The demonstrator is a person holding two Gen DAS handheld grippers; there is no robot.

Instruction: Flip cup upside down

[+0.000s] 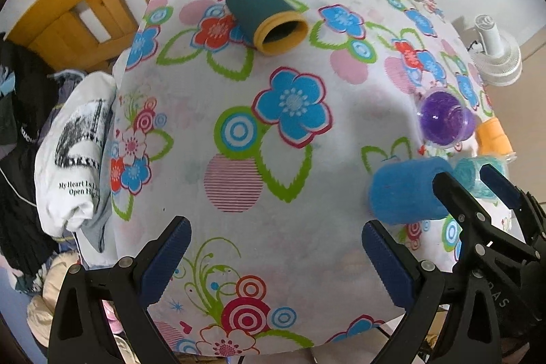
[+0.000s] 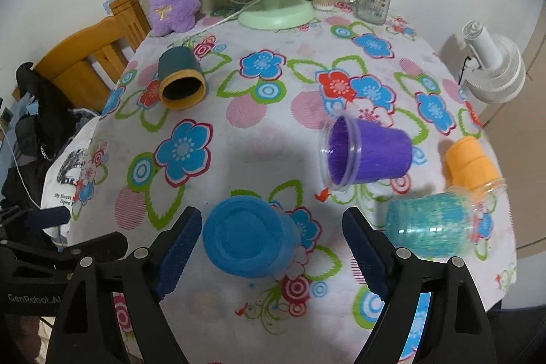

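Right gripper (image 2: 269,253) poised at the blue plastic cup (image 2: 247,236), fingers spread wide, empty.

The cup rests base-up on the floral-clothed bench (image 2: 273,98), between the right fingers; the left gripper (image 1: 276,256), also wide, hangs farther off. Purple (image 2: 367,156), teal glitter (image 2: 431,227) and orange (image 2: 469,164) cups lie tipped nearby to the right.

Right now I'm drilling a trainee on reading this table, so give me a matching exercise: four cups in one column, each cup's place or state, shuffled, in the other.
Cups:
1. blue cup
2. dark green cup
3. purple cup
4. orange cup

Place or state:
A. near the table's right edge
B. on its side, mouth to the left
C. between the open right gripper fingers
D. on its side near the wooden chair

Pairs: 1-C, 2-D, 3-B, 4-A
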